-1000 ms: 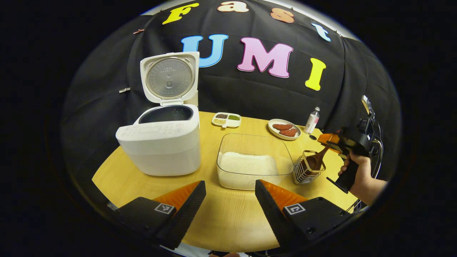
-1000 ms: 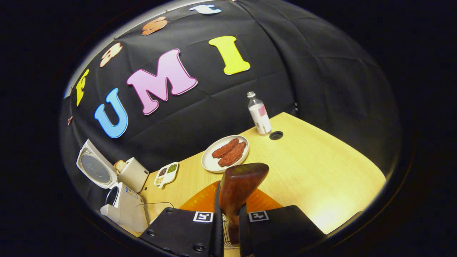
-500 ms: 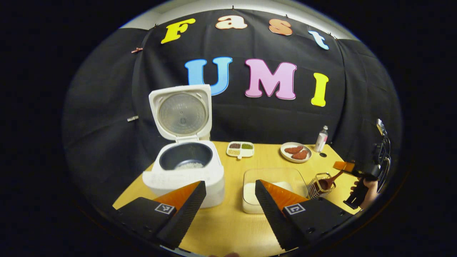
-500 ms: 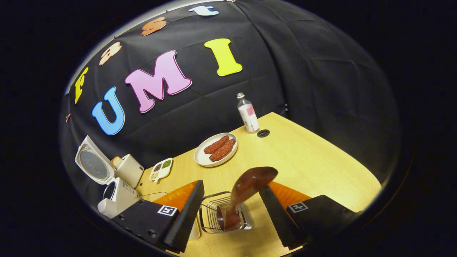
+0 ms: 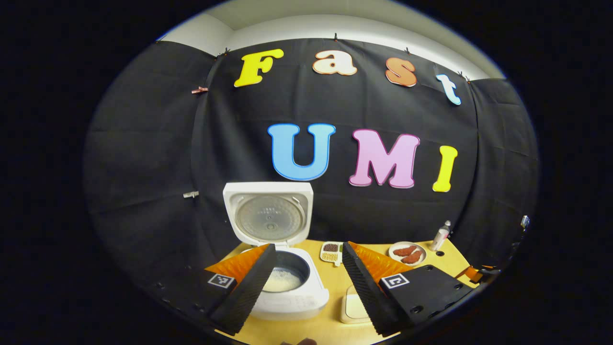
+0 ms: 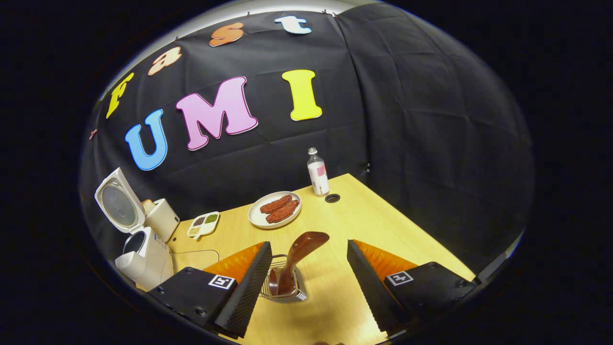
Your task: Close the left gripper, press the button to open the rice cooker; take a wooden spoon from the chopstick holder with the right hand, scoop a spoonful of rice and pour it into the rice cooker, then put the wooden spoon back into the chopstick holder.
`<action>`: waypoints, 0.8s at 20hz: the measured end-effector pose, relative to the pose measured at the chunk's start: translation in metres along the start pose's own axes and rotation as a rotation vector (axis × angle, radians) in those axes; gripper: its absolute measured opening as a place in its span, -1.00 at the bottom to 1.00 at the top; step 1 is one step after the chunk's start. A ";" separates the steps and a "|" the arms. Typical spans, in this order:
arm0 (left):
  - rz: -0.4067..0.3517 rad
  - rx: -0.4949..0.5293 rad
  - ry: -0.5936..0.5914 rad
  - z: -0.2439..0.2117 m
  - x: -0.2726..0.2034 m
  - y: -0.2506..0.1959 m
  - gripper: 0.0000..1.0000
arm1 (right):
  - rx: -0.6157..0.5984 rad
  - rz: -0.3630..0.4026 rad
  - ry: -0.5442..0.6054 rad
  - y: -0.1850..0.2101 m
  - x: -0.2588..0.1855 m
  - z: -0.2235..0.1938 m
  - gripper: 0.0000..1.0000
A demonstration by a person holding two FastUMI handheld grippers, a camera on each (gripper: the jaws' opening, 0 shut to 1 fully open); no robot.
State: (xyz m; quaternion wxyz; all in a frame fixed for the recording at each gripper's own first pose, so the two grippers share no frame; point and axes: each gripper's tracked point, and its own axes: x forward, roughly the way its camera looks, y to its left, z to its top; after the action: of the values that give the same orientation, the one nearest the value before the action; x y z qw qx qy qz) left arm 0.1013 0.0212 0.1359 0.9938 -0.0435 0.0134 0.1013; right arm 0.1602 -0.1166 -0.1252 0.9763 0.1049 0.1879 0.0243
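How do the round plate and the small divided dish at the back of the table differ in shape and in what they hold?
The round plate is one open circle; the divided dish is roughly rectangular and split into compartments. The plate holds a couple of long reddish-brown pieces of food; the dish holds small separate portions, dark, green and pale. The plate lies nearer the bottle; the dish lies nearer the rice cooker. Both are pale and rest flat on the wooden table.
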 end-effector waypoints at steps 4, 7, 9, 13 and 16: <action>0.012 0.011 0.016 0.039 0.042 0.024 0.91 | -0.020 -0.017 -0.018 -0.005 -0.023 0.009 0.97; 0.019 0.016 0.005 0.064 0.082 0.042 0.90 | -0.036 -0.013 -0.022 0.000 -0.036 0.011 0.97; 0.023 -0.002 -0.003 0.078 0.110 0.053 0.91 | -0.066 -0.014 -0.034 0.001 -0.045 0.013 0.97; 0.044 -0.011 0.005 0.089 0.173 0.079 0.90 | -0.108 -0.012 -0.048 0.008 -0.067 0.017 0.97; 0.062 -0.022 0.019 0.085 0.217 0.100 0.90 | -0.117 -0.035 -0.060 0.009 -0.084 0.018 0.97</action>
State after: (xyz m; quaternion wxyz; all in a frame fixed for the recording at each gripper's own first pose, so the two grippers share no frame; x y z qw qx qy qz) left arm 0.2951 0.1700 0.2044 0.9895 -0.0551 0.0229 0.1316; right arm 0.0891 -0.1185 -0.0766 0.9862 0.0451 0.1587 0.0148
